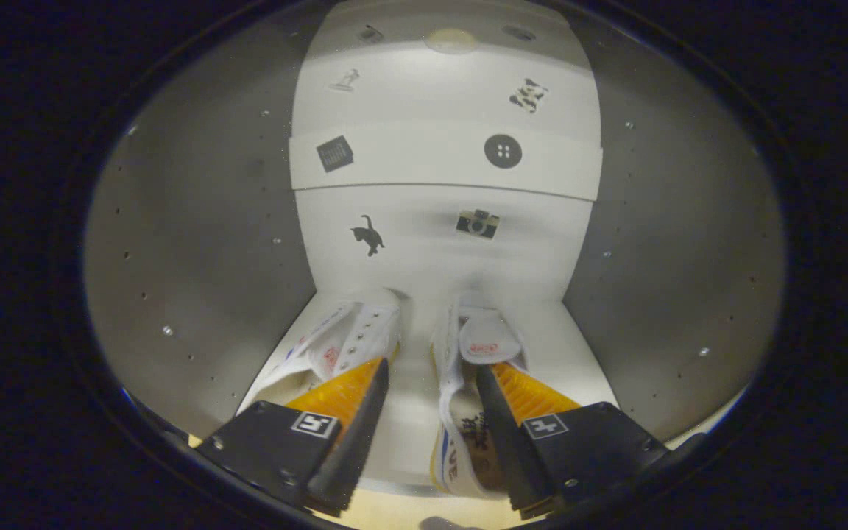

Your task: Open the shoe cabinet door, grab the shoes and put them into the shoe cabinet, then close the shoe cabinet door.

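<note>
I am looking into the shoe cabinet (196, 243). A pair of white shoes stands side by side on its white floor, toes toward the back panel. My gripper (431, 379) is open above them. The left finger lies over the inner edge of the left shoe (347, 335). Inside the opening of the right shoe (461, 350) reaches the right finger, so that shoe's inner wall stands between the fingers. A strip of bare cabinet floor (409, 419) shows in the gap between the shoes. The shoes' heels are partly hidden by the finger bodies.
Grey side walls (674, 243) with small peg holes close in on the left and right. The white back panel (439, 243) carries small stickers, and a white shelf edge (424, 158) crosses it above the shoes. The cabinet floor's front lip lies just under the fingers.
</note>
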Demonstrator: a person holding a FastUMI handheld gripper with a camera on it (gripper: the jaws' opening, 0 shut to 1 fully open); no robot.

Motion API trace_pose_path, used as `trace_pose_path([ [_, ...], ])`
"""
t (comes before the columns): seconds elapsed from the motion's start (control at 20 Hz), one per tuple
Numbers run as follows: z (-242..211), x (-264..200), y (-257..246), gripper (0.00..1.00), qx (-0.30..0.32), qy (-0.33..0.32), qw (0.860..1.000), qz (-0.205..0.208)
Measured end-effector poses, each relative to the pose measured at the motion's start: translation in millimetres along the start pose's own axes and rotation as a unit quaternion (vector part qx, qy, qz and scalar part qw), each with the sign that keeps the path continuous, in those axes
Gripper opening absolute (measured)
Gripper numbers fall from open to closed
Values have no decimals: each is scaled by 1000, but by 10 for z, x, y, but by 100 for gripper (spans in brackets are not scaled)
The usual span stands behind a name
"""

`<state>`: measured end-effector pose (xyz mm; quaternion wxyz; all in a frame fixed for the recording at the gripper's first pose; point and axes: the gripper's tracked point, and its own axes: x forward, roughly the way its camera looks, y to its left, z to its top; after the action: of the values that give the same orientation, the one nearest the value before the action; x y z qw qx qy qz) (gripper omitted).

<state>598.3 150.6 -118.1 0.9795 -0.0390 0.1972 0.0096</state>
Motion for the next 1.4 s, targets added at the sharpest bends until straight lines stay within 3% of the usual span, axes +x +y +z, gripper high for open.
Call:
trace_pose_path([
  [0.05, 1, -127, 6, 82, -2, -8, 1000, -2],
  [0.3, 3, -913, 67, 83, 2, -58, 998, 0],
  [0.45, -98, -1486, 127, 96, -6, -82, 997, 5],
  [0.7, -300, -2561, 230, 98, -13, -125, 992, 18],
  [1.0, -606, -3759, 61, 100, 21, -157, 987, 25],
  [1.4, -983, -4881, -571, 100, 39, -183, 982, -13],
])
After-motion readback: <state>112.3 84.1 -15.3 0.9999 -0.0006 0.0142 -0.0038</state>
